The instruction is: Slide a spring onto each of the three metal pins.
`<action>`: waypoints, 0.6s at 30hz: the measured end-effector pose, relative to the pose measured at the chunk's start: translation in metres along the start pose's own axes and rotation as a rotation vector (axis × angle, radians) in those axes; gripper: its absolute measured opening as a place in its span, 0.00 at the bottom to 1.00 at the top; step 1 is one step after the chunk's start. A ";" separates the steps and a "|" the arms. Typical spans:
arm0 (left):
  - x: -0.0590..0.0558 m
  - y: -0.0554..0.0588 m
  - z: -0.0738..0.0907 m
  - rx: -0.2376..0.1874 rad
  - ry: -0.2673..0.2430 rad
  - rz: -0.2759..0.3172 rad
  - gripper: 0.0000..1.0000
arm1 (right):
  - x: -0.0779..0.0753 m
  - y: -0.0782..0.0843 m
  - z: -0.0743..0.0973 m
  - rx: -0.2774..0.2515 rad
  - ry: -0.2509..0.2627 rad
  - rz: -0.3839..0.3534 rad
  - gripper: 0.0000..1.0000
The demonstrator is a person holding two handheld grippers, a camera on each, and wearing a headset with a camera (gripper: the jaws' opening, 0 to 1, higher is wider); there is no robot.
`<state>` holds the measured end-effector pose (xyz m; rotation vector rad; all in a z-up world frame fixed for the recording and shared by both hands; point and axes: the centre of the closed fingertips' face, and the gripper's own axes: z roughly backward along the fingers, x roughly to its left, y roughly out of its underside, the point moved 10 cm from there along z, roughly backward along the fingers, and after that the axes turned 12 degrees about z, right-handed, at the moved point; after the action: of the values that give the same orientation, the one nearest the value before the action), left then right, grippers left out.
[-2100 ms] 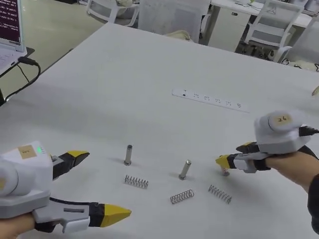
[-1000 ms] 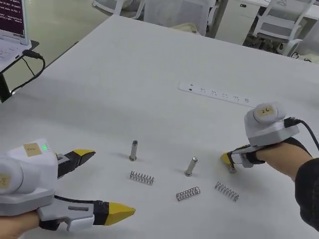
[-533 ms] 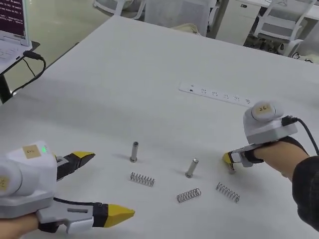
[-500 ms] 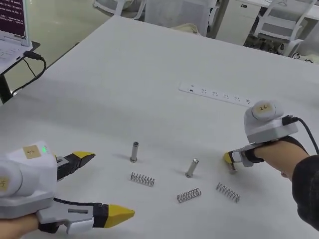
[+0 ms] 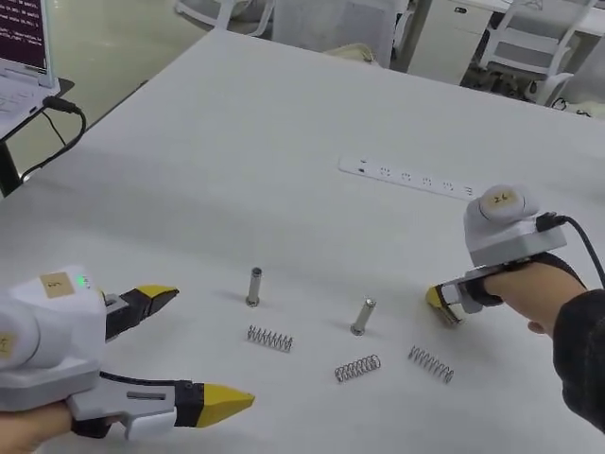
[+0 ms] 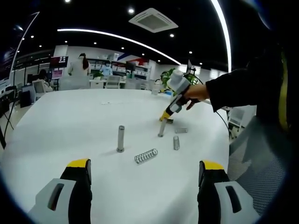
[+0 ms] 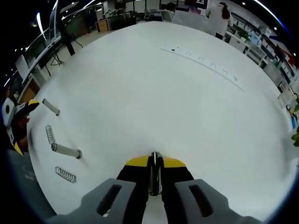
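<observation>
Plainly ample room all round on the broad white tabletop [image 5: 284,132], every edge well away from the work. Over on the right, right gripper [image 5: 440,301] low at the surface, jaws pinched narrow on a short silver metal pin [image 7: 154,172]. Down at lower left, left gripper [image 5: 194,348] with jaws spread wide, gripping nothing. Between the two, a second silver pin [image 5: 254,286] and a third silver pin [image 5: 362,316], both upright and bare. Just nearer, lying flat and apart, a left coiled wire spring [image 5: 269,339], a middle spring [image 5: 357,368] and a right spring [image 5: 430,364]. Farther back, a long white power strip [image 5: 406,180]; beyond the left edge, a laptop [image 5: 21,47] and its black cable [image 5: 59,104].
</observation>
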<state>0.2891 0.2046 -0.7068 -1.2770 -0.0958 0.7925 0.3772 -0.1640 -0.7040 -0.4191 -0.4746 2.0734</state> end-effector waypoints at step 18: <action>-0.004 -0.003 -0.002 -0.010 0.010 -0.013 0.93 | 0.000 0.006 0.025 -0.080 0.012 -0.029 0.05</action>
<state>0.2887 0.2006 -0.7031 -1.2886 -0.1008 0.7753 0.3611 -0.1708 -0.6851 -0.4689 -0.5553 2.0277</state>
